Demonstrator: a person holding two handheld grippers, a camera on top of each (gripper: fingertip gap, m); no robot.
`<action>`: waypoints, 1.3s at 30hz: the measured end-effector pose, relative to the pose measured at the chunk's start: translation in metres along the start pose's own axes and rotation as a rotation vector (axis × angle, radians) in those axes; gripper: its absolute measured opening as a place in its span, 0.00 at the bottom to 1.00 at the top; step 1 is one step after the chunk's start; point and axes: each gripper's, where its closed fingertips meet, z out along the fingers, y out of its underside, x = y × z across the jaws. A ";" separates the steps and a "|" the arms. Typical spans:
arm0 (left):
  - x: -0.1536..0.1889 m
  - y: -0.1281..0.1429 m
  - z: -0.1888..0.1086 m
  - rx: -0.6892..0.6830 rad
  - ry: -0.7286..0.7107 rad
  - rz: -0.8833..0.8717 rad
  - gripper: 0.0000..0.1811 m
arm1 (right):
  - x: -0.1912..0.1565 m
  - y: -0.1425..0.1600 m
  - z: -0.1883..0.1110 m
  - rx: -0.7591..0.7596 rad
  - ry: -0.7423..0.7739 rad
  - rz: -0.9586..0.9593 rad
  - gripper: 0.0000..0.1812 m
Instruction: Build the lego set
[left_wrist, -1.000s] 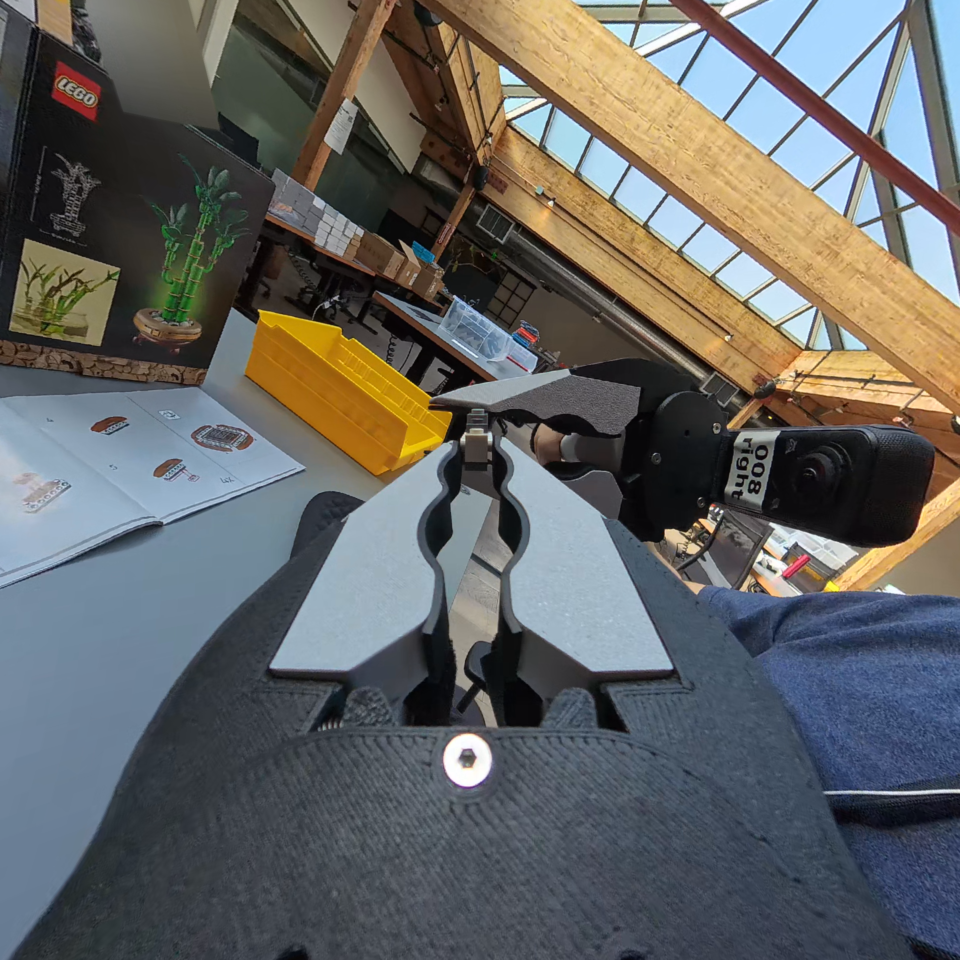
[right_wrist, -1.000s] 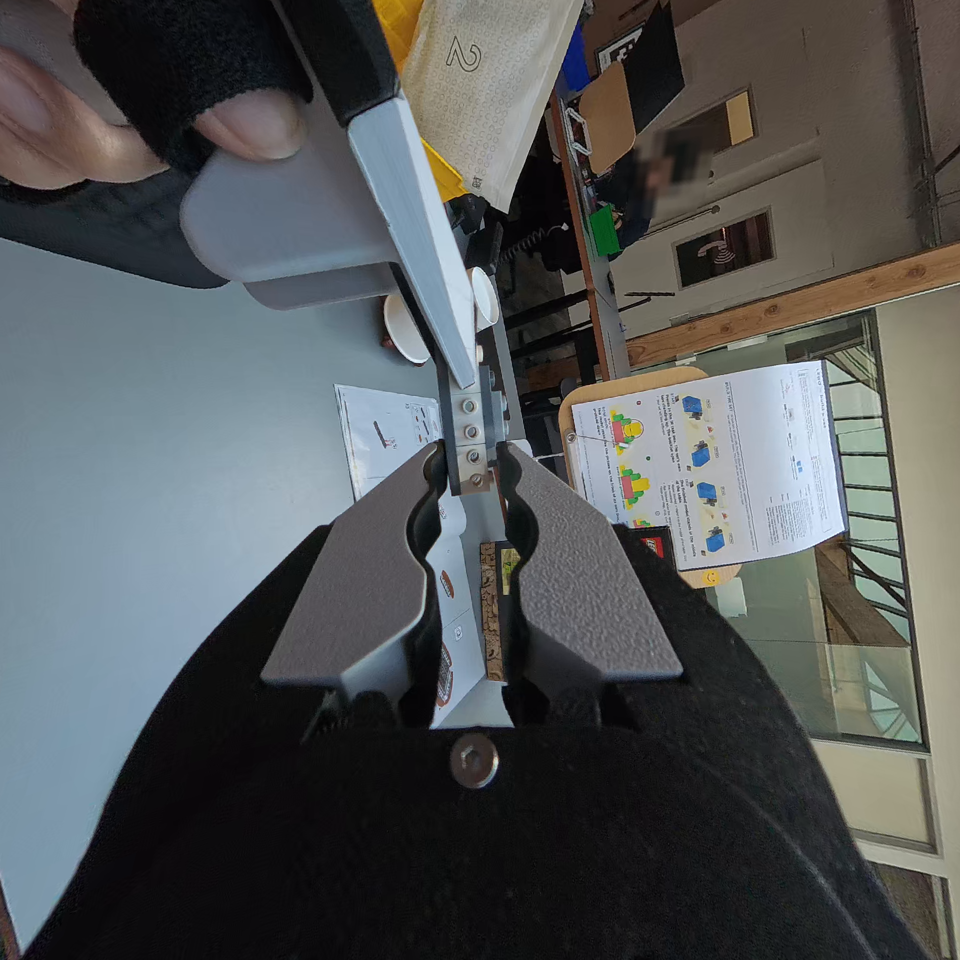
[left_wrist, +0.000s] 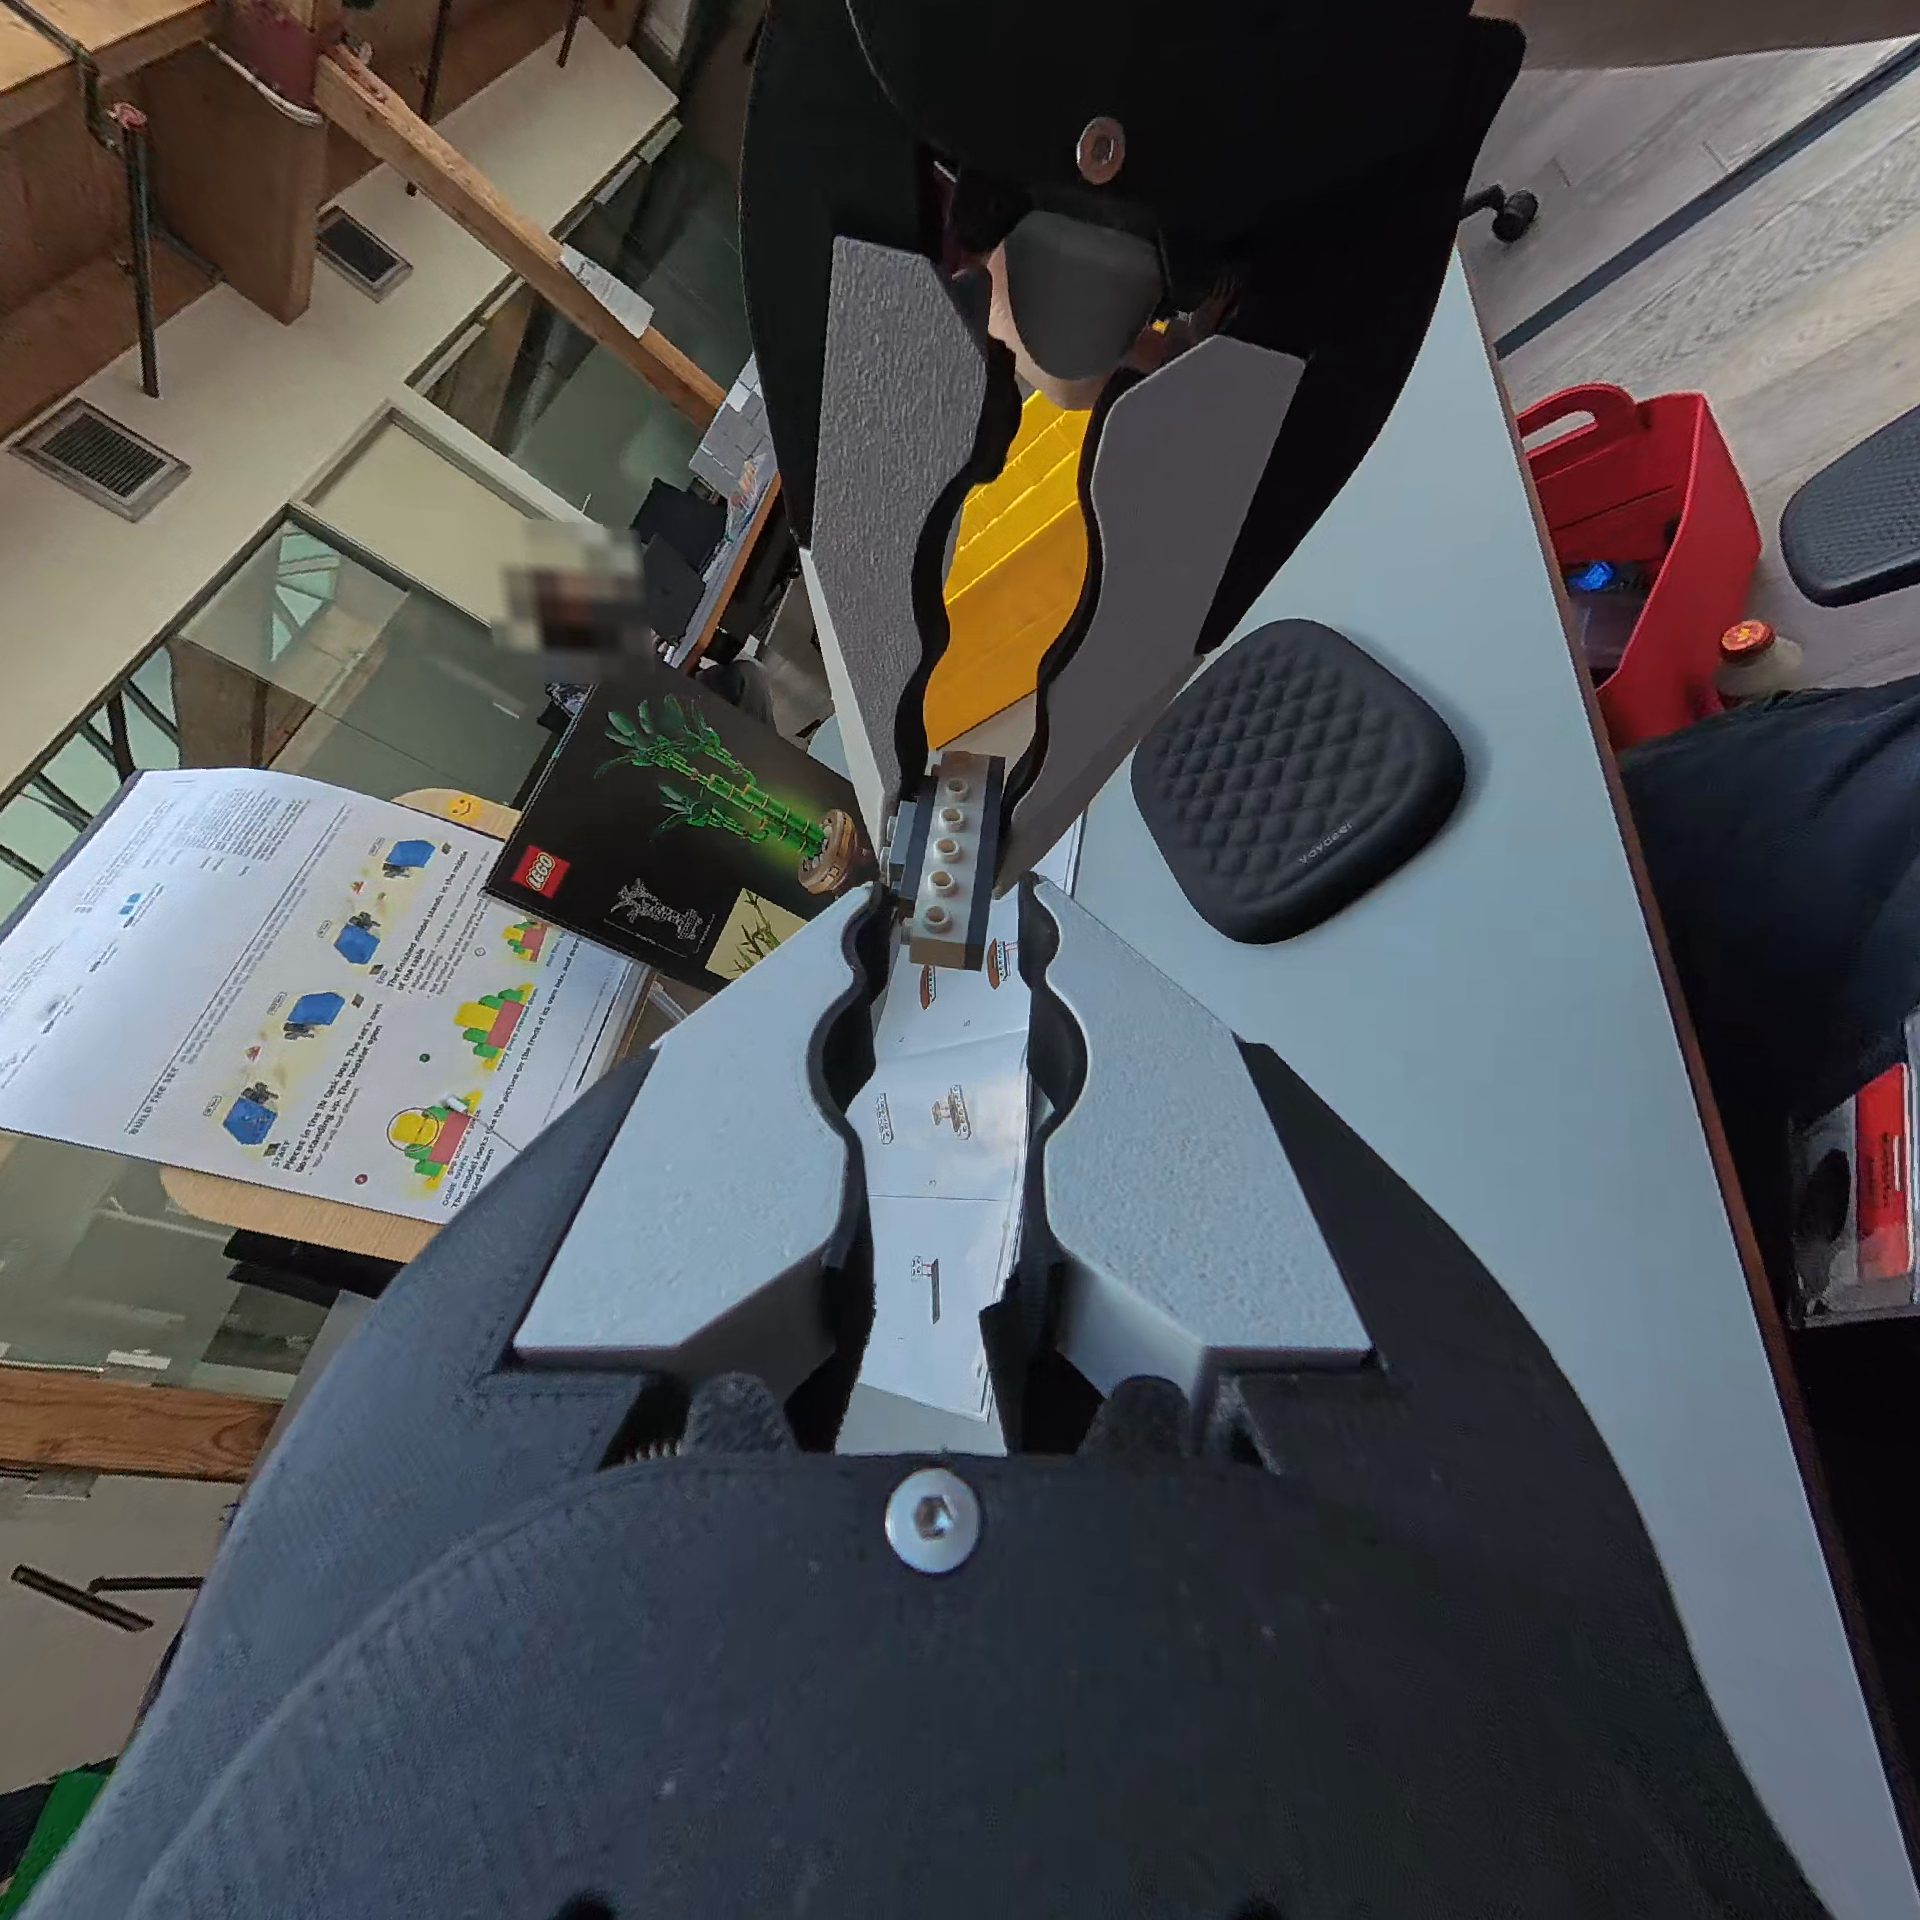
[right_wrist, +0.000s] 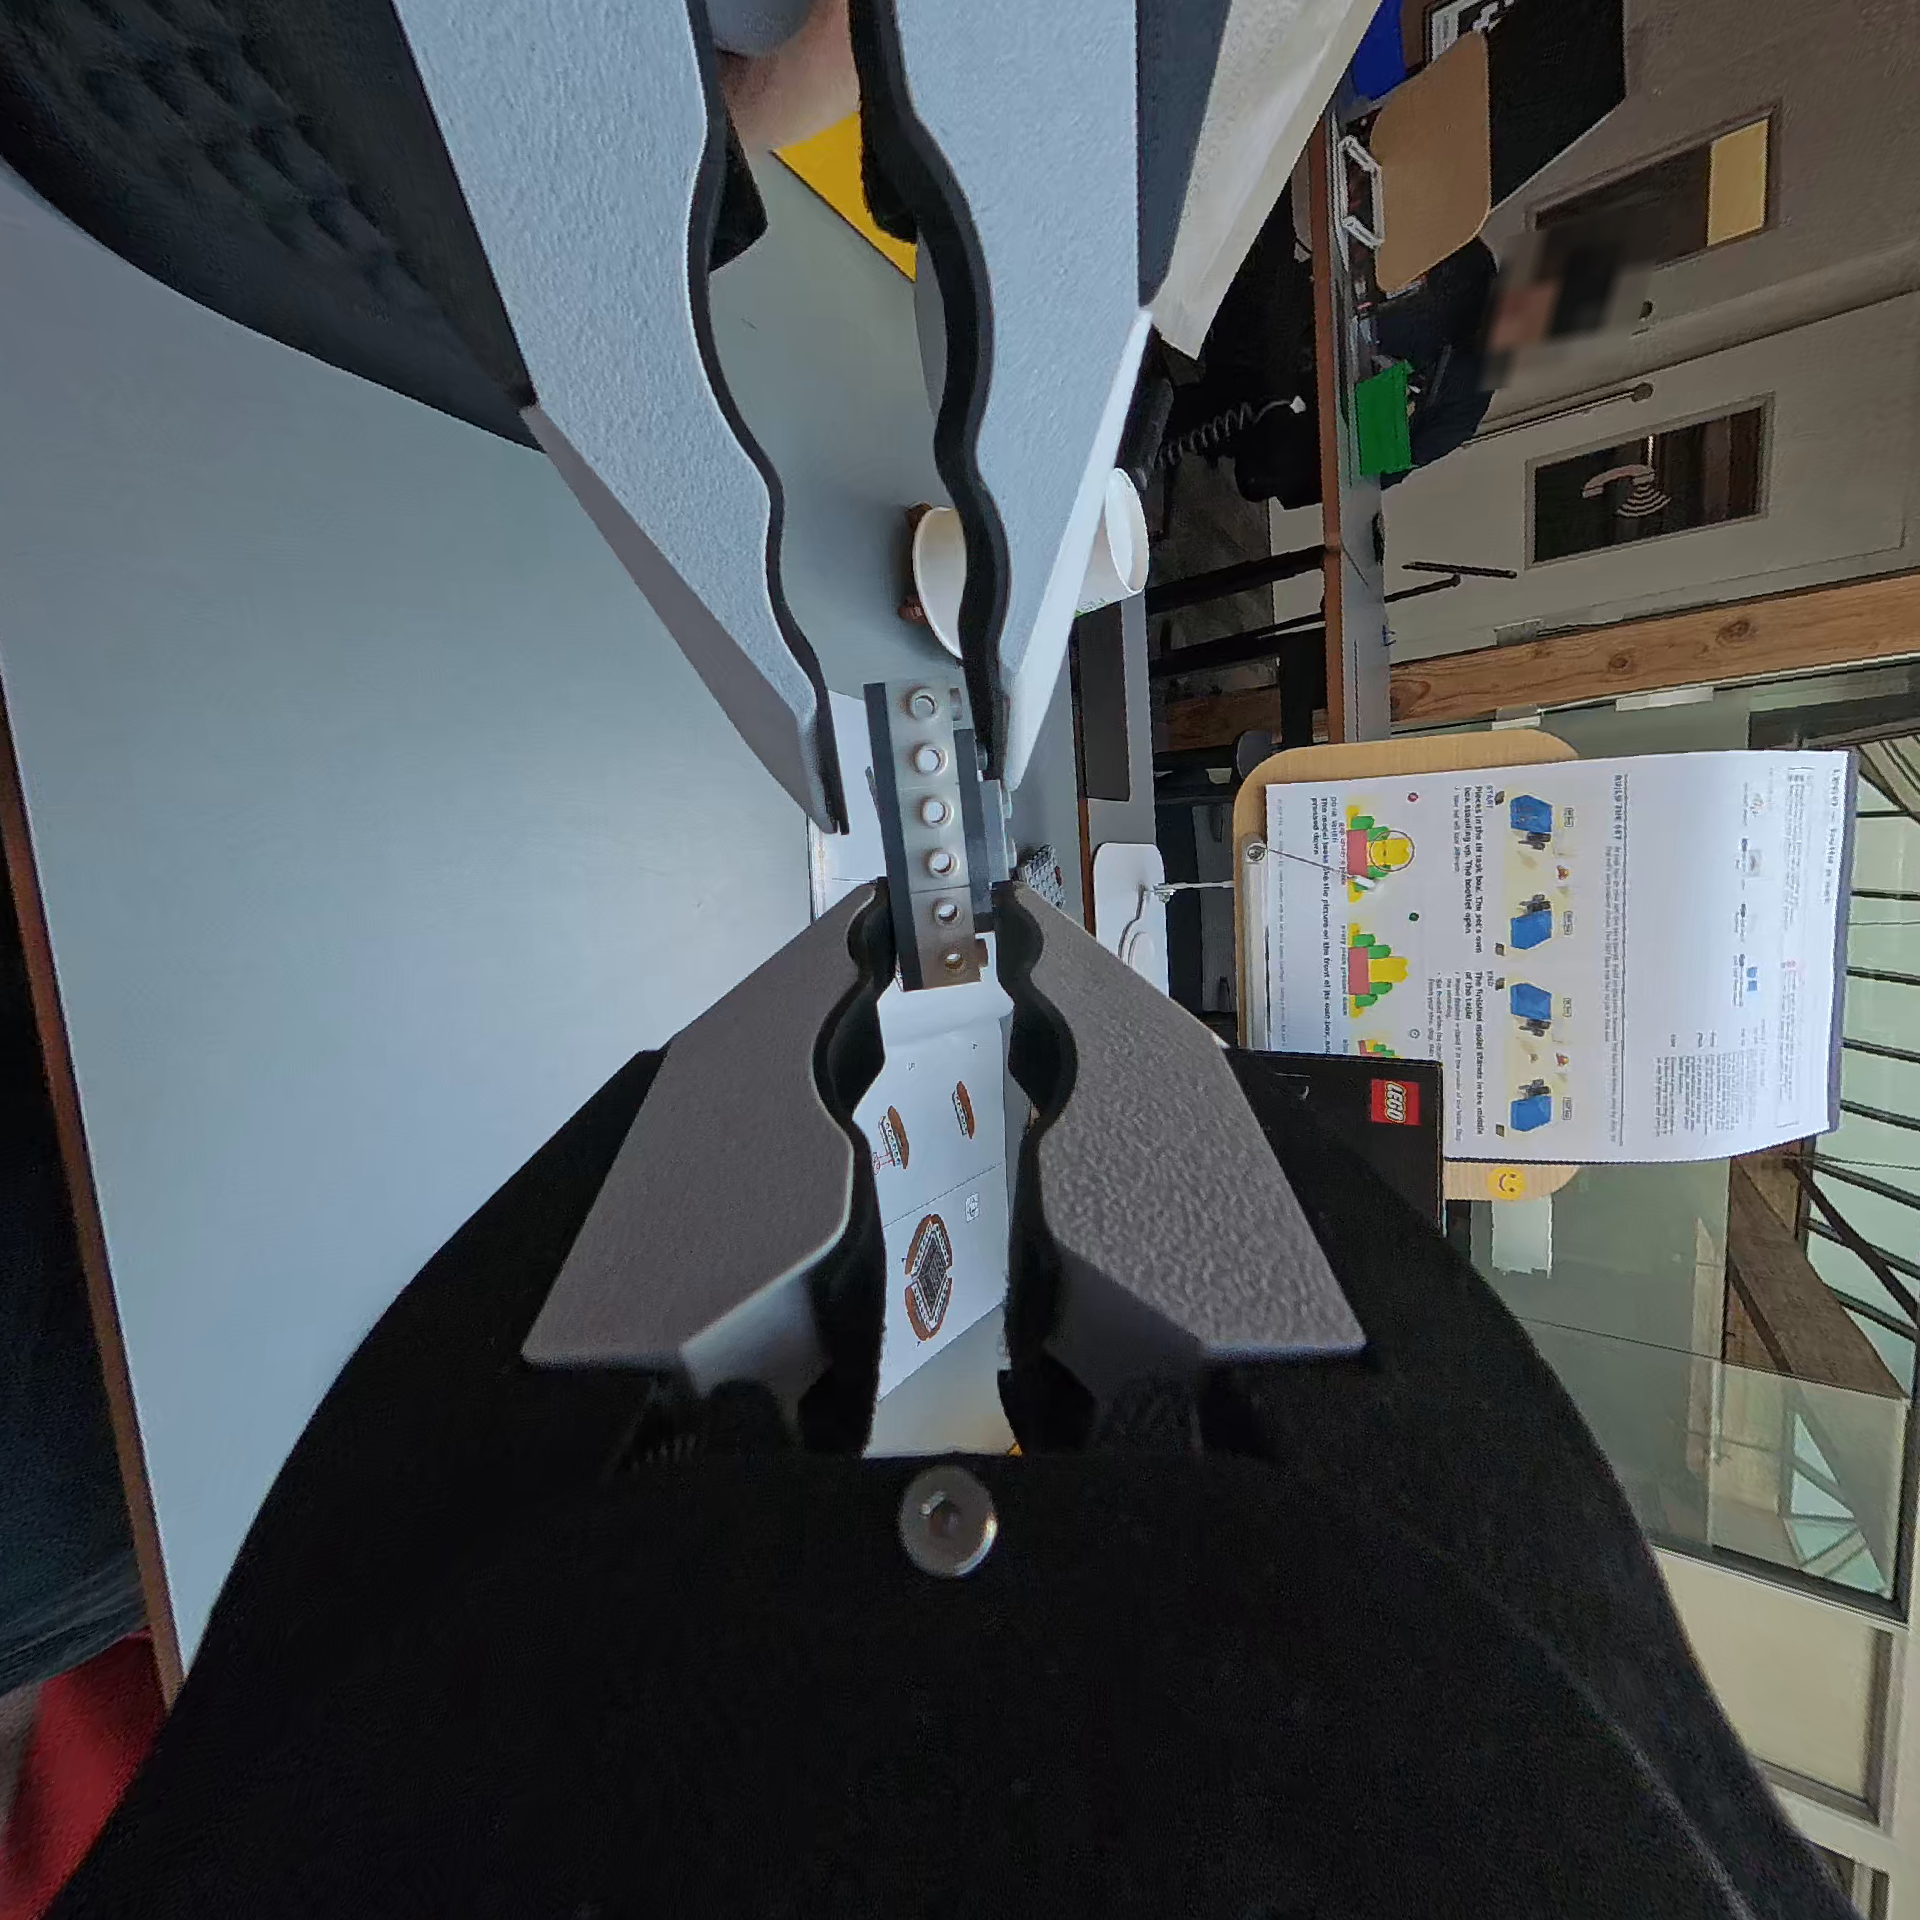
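Both grippers swung round since a second ago, now tip to tip over the table (left_wrist: 1455, 1143). Right gripper (right_wrist: 940, 920) clamps the lego strip (right_wrist: 930, 842); left gripper (left_wrist: 948, 894) gapes beside it.

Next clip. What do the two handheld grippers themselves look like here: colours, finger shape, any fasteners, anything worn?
Both match: the left gripper and right gripper have black textured bodies with one silver hex screw at the front centre. Each carries two grey, grainy, wedge-shaped fingers tapering forward, their jaws lined with wavy black padding. A thumb on the right gripper wears a dark fabric cover. A dark blue sleeve shows alongside.
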 end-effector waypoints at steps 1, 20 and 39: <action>0.001 -0.001 0.000 0.004 0.003 0.007 0.11 | -0.001 0.001 0.000 -0.006 0.001 -0.006 0.10; 0.011 -0.003 -0.012 0.118 0.139 -0.259 0.09 | -0.020 -0.010 -0.005 0.222 -0.176 0.259 0.09; 0.065 0.019 0.011 0.109 0.229 -0.106 0.09 | -0.067 0.017 -0.012 0.735 -0.959 1.364 0.12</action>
